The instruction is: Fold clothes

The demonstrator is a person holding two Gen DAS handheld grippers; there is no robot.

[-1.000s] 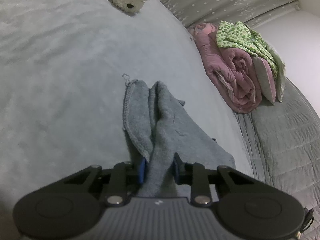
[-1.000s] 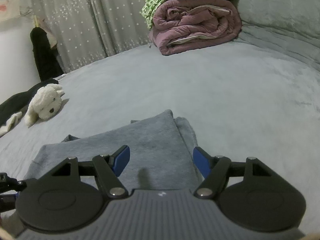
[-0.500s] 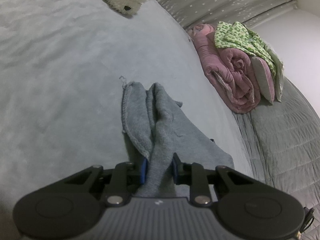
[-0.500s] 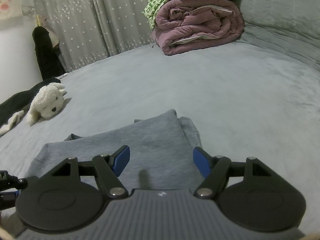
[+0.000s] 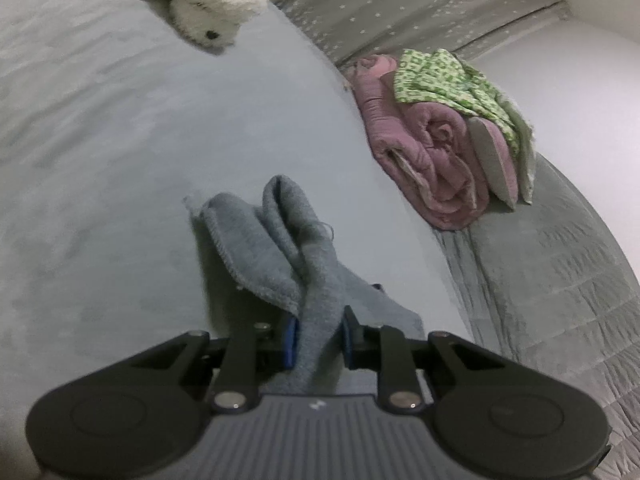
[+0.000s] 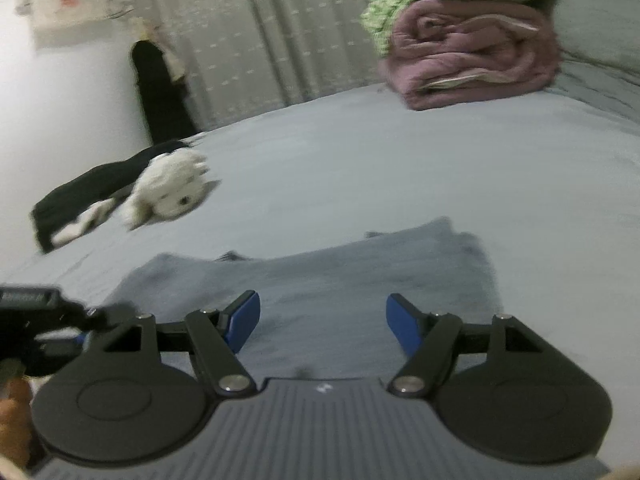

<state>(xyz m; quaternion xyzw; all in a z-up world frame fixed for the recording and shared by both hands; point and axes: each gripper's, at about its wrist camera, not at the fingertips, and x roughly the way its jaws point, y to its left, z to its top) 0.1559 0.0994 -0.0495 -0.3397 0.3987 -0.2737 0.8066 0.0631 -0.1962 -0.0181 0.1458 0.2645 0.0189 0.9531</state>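
A grey garment (image 5: pixel 272 248) lies on the pale grey bed (image 5: pixel 120 160). One bunched fold of it rises off the bed into my left gripper (image 5: pixel 318 340), whose jaws are closing with the cloth pinched between the blue pads. In the right wrist view the same garment (image 6: pixel 340 276) spreads flat and wide below my right gripper (image 6: pixel 322 322). That gripper hovers open over the garment's near part with nothing between its fingers. The left gripper (image 6: pixel 40 320) shows at the left edge of that view, at the garment's left end.
A white plush toy (image 6: pixel 168 196) lies on the bed beyond the garment, beside a black garment (image 6: pixel 92 188). A rolled pink quilt (image 6: pixel 472 52) with a green patterned cloth (image 5: pixel 444 76) sits at the bed's head. Spotted curtains (image 6: pixel 260 32) hang behind.
The left gripper has risen, pulling the pinched fold up and bunching the garment tighter. The right wrist view has swung left, so the plush toy sits nearer the middle.
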